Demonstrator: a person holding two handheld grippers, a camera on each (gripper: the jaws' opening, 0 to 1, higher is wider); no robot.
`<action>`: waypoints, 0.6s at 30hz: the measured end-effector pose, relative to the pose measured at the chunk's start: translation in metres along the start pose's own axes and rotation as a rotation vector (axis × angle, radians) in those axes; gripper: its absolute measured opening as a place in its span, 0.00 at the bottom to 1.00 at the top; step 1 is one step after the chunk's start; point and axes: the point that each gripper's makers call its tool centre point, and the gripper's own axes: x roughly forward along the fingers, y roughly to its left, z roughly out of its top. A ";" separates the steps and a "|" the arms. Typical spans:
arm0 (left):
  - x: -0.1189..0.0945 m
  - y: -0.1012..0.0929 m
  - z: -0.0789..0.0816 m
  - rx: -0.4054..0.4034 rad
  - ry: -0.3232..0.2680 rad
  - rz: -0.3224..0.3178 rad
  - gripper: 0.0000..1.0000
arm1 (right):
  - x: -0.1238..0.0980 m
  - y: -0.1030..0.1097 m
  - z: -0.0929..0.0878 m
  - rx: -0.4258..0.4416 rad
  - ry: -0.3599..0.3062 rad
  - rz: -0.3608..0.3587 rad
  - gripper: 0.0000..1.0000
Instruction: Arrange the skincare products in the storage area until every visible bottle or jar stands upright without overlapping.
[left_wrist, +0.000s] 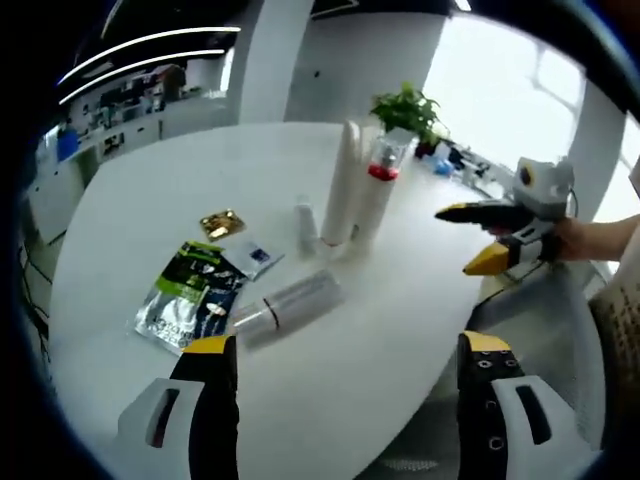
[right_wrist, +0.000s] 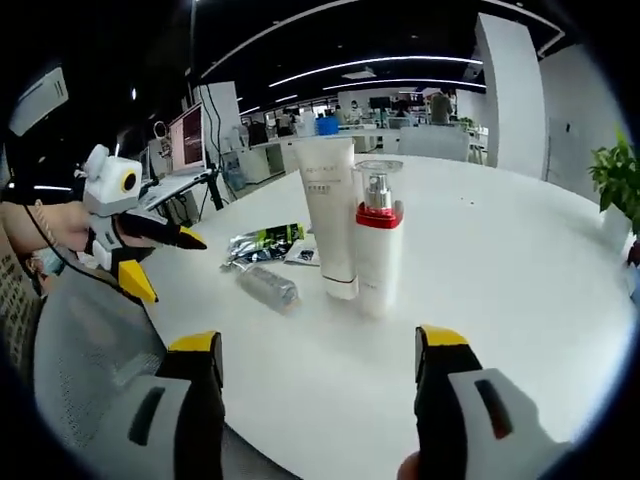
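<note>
On the white table (left_wrist: 150, 190), a tall white tube (left_wrist: 342, 185) and a white bottle with a red band and clear cap (left_wrist: 378, 185) stand upright side by side. A small clear bottle (left_wrist: 306, 225) stands just left of them. A larger clear bottle (left_wrist: 290, 305) lies on its side in front. My left gripper (left_wrist: 348, 360) is open and empty, near the table edge, short of the lying bottle. My right gripper (left_wrist: 455, 240) hovers open to the right of the standing pair. From the right gripper view, the tube (right_wrist: 330, 215), red-band bottle (right_wrist: 378, 245) and lying bottle (right_wrist: 268, 284) sit ahead of my open right gripper (right_wrist: 320, 350); the left gripper (right_wrist: 170, 265) is at left.
A green-black foil pouch (left_wrist: 190, 290), a gold sachet (left_wrist: 222, 223) and a blue-white sachet (left_wrist: 255, 257) lie flat left of the bottles. A potted plant (left_wrist: 405, 108) stands at the table's far edge. Grey mesh chair backs (right_wrist: 90, 340) sit below the near edge.
</note>
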 end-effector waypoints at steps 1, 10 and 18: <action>-0.003 0.001 -0.002 -0.005 -0.003 0.006 0.88 | -0.002 0.002 0.000 0.003 0.000 0.003 0.80; -0.032 0.007 -0.019 -0.044 -0.011 0.051 0.88 | -0.021 0.003 0.002 0.043 -0.019 -0.026 0.82; -0.037 0.001 -0.023 -0.050 -0.013 0.052 0.89 | -0.025 0.007 0.010 0.071 -0.044 -0.040 0.81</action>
